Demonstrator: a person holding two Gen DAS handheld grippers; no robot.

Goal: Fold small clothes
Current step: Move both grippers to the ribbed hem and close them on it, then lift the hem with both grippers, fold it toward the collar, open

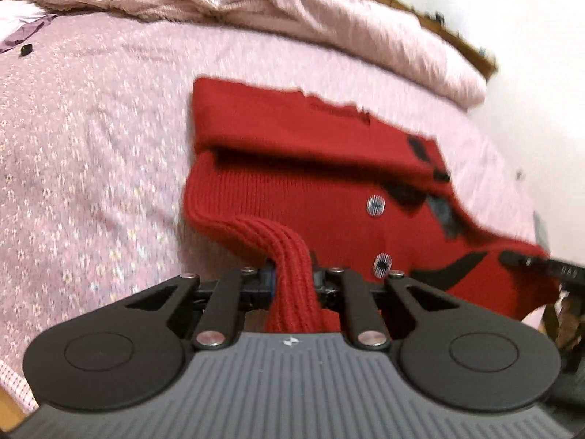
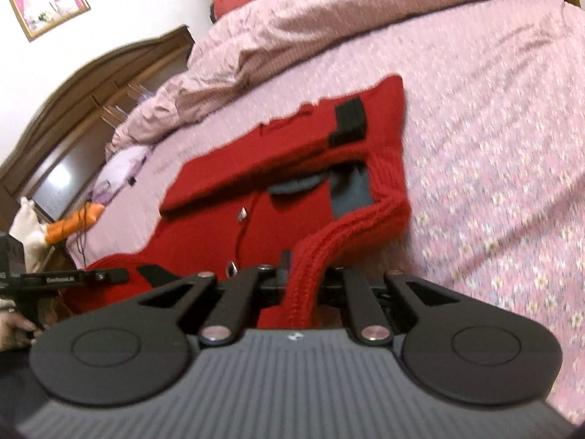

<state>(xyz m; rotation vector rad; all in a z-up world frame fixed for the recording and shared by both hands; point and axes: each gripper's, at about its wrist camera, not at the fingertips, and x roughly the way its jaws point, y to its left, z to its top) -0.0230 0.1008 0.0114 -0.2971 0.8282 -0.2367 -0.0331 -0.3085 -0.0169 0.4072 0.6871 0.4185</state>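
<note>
My left gripper (image 1: 292, 278) is clamped on a ribbed hem corner of the red knitted cardigan (image 1: 310, 197), the bunched rib running straight between its fingers at 6 o'clock in the left wrist view. My right gripper (image 2: 305, 274) pinches the other ribbed corner the same way — the knit drapes down through it. The cardigan lies on the pink floral bed sheet (image 1: 91, 164), one sleeve folded across its front, two buttons (image 1: 375, 205) showing at about 3 o'clock of centre. A rumpled pink quilt (image 2: 329, 18) is heaped beyond it at 12 o'clock.
</note>
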